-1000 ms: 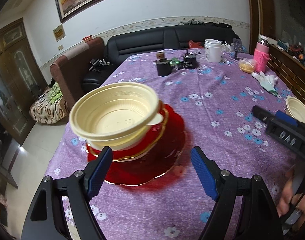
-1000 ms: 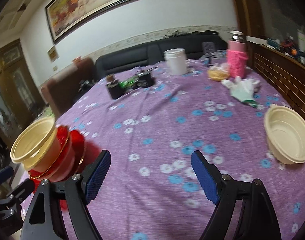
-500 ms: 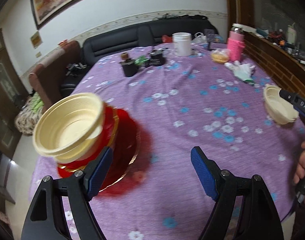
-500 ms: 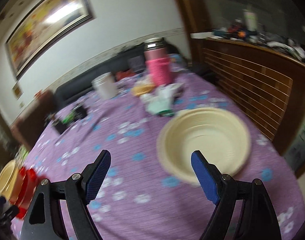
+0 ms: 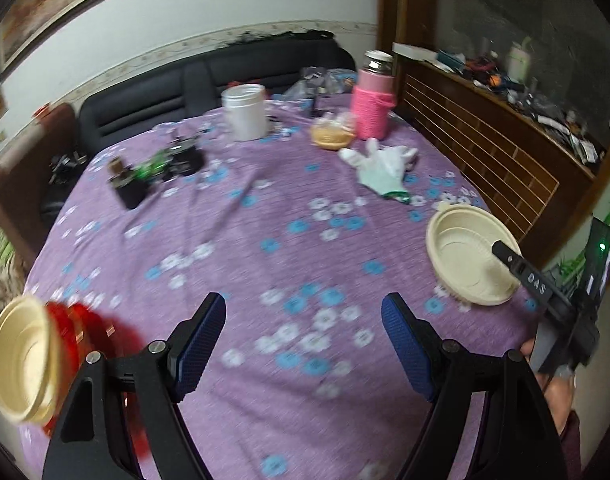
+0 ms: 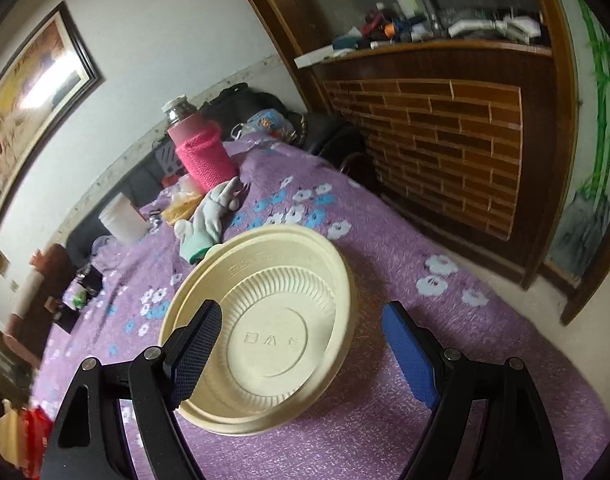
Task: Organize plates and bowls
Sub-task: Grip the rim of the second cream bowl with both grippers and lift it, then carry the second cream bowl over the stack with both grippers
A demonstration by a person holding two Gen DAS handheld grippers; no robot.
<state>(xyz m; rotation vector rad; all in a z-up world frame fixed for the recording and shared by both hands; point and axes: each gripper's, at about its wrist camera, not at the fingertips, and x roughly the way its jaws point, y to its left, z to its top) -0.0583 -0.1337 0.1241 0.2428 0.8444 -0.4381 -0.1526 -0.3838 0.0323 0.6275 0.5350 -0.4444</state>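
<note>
Right wrist view: cream bowl [image 6: 273,332] looks empty — both hand-held grippers [image 6: 301,354] [image 5: 303,346] gape, holding nothing.

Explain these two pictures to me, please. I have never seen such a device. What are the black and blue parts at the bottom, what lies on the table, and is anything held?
There is no robot here. A person holds a hand tool with two jaws in each hand, and a wide-angle camera on each tool looks forward along the jaws. The black arms with blue pads at the bottom of each picture are those jaws.

One picture comes from the left gripper, the other from the right gripper. Both stand open and hold nothing.

The table has a purple flowered cloth. In front of the right gripper lies a cream bowl, not gripped. At the far left edge of the left view stands a stack of cream bowls on red plates. Further back are a white jar, a pink-covered bottle, a glove and small dark items, too blurred to name.
</note>
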